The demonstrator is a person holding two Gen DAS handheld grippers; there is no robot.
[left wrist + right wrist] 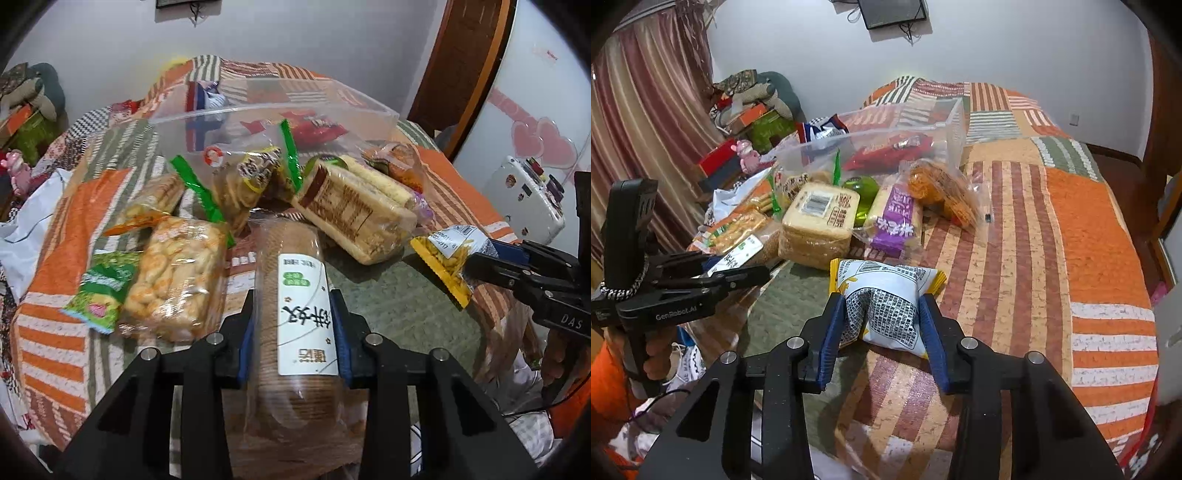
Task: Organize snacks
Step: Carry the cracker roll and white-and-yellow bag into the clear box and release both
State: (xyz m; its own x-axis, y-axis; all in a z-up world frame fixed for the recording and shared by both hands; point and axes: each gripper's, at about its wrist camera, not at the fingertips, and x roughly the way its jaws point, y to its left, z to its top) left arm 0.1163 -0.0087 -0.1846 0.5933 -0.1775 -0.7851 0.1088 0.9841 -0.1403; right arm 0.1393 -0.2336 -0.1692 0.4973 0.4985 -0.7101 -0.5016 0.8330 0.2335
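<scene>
My left gripper [294, 299] is shut on a long roll of brown biscuits [291, 291] with a white label, held above the bed. My right gripper [881, 302] is shut on a yellow and white snack bag [886, 295]; it shows at the right of the left wrist view [448, 258]. A clear plastic bin [273, 122] stands behind the snack pile, with red packets [314, 127] inside; it shows in the right wrist view [886, 140] too. Loose snacks lie in front of it: a twisted pastry pack [177, 284], a cracker stack [351, 214], a purple pack [895, 218].
A patchwork bedspread [1071, 229] covers the bed, with open room at the right. A green packet [101, 291] lies at the left. Boxes and clothes [753, 110] pile by the curtain [646, 122]. A white fridge [532, 147] and a wooden door frame [461, 66] stand at the right.
</scene>
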